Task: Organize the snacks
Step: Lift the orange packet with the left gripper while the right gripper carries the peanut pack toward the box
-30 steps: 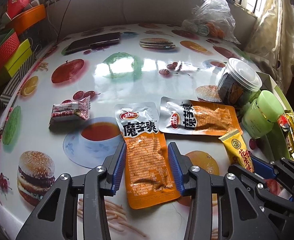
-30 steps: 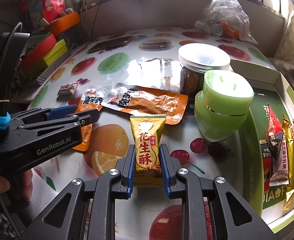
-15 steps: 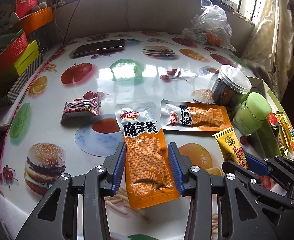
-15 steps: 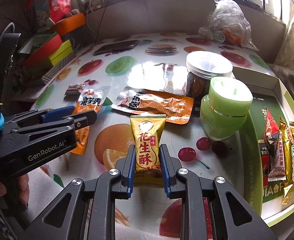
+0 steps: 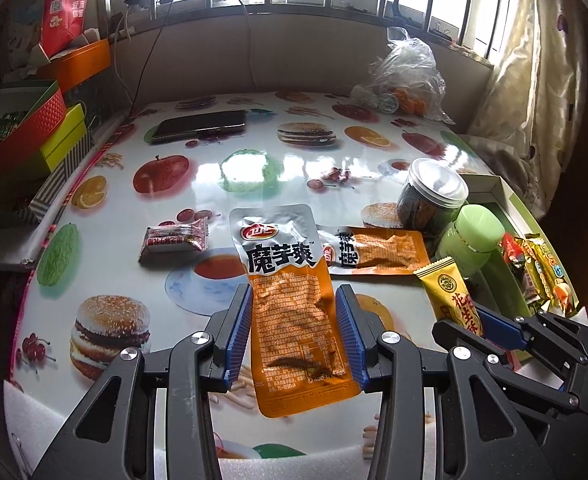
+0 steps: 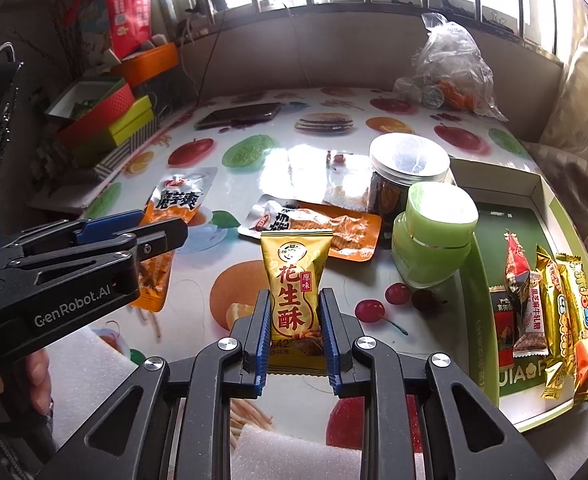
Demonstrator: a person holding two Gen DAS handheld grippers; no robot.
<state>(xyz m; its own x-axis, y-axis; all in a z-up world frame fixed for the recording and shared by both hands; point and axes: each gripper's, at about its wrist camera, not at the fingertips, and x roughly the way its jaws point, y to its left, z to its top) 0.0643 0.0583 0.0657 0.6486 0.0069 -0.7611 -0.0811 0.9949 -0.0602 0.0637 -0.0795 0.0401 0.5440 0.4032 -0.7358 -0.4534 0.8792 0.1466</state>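
Sunlight from a barred window falls across a tabletop (image 5: 254, 168) covered in a glossy cloth printed with fruit and burgers, with stacked boxes along the left wall and a clear plastic bag (image 5: 404, 80) at the far edge. Some of the organizing looks done: at the right side an open green-lined box (image 6: 506, 216) already holds a row of wrapped snacks (image 6: 550, 312) laid side by side. More remains, as I judge it. Both grippers are loaded and raised above the cloth. The left gripper (image 5: 294, 336) is clamped on the lower half of an orange-and-silver konjac pouch (image 5: 290, 292), its blue pads pressing the pouch's two side edges while the silver top stands out past the fingertips. The right gripper (image 6: 294, 332) is closed tight on a yellow peanut candy packet (image 6: 296, 280), held upright by its lower part, with the box off to its right and well apart from it. Loose on the cloth lie a second konjac pouch (image 5: 374, 250), flat just beyond both held snacks, and a small red-and-white wrapped sweet (image 5: 174, 238) farther left. A dark jar with a silver lid (image 5: 430, 196) and a green jar (image 5: 470, 240) stand beside the box's near-left corner, between the loose pouch and the box. Carrying both held packets over to the box seems the next job.
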